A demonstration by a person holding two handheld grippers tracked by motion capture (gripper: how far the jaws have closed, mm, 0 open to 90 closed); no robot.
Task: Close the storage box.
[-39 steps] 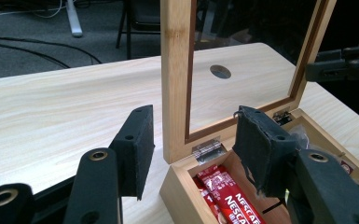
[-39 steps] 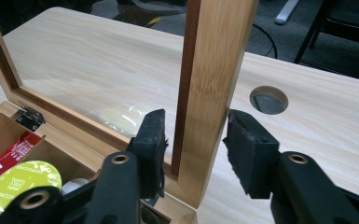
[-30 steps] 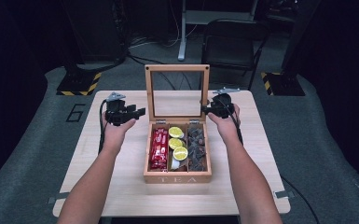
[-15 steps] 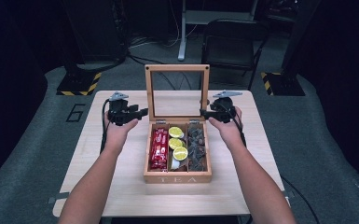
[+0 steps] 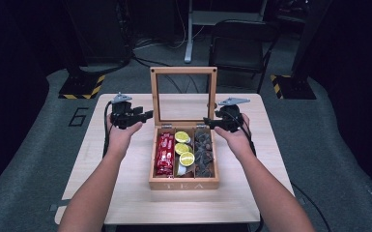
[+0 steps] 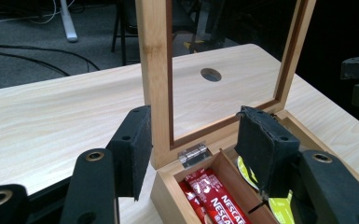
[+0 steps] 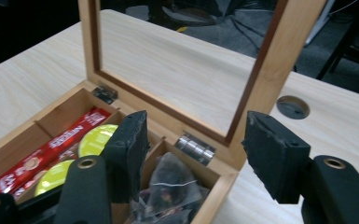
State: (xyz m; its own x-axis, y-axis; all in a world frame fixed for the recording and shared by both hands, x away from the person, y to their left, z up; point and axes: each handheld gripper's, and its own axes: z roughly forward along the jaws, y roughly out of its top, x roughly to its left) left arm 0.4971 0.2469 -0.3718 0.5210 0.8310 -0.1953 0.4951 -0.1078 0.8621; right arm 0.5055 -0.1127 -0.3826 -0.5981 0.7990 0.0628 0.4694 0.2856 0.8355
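Observation:
A wooden tea box (image 5: 183, 183) sits mid-table with its glass-paned lid (image 5: 183, 71) standing upright. Inside lie red Nescafe sachets (image 5: 165, 153), yellow-green round pieces (image 5: 182, 142) and dark tea bags (image 5: 203, 152). My left gripper (image 5: 147, 115) is open at the lid's left post (image 6: 156, 70), which stands between its jaws (image 6: 193, 135) close to the left pad. My right gripper (image 5: 207, 121) is at the lid's right post (image 7: 265, 70). Its jaws (image 7: 198, 140) have just been opening, and the post's foot stands between them, free of both pads.
The pale wooden table (image 5: 125, 193) has a round cable hole (image 6: 210, 74) behind the box. A black chair (image 5: 239, 43) and stand legs lie beyond the far edge. Bare tabletop runs on both sides of the box.
The right gripper has shifted slightly toward the near side beside the lid's right post, and its jaws stand wider apart. The left gripper and the lid have stayed put.

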